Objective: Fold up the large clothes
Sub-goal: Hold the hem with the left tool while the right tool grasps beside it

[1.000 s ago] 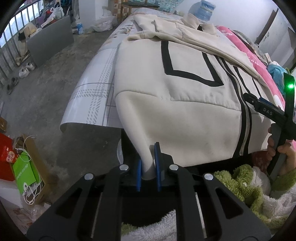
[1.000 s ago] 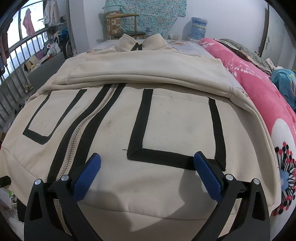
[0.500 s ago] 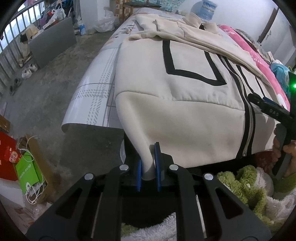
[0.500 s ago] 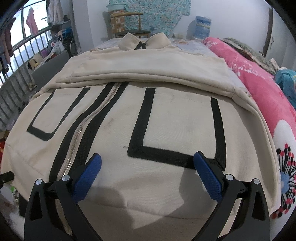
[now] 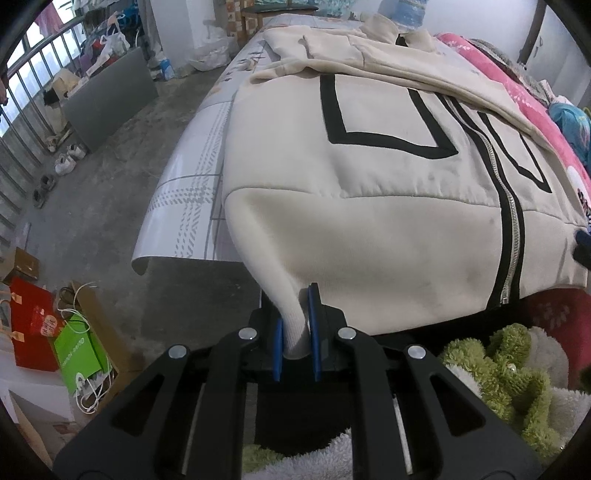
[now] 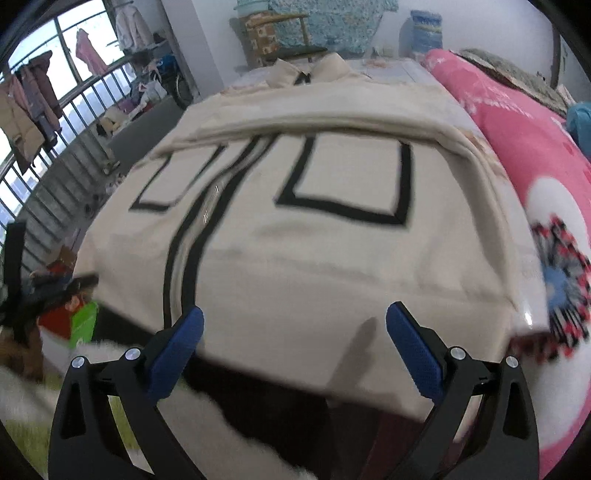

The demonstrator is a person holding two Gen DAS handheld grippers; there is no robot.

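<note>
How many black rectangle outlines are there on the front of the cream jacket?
2. One rectangle outline lies right of the zipper on the cream jacket, the other rectangle outline left of it. The folded sleeves cover their top edges.

A pink floral blanket (image 6: 517, 147) lies along the right side of the bed. A blue water jug (image 6: 424, 31) stands against the far wall beside a wooden chair (image 6: 280, 33). Coats (image 6: 22, 110) hang by the barred window on the left. On the concrete floor (image 5: 110, 192) sit a green bag (image 5: 79, 354), a red box (image 5: 29, 325) and pairs of shoes (image 5: 68, 158). A grey board (image 5: 107, 99) leans near the railing.
</note>
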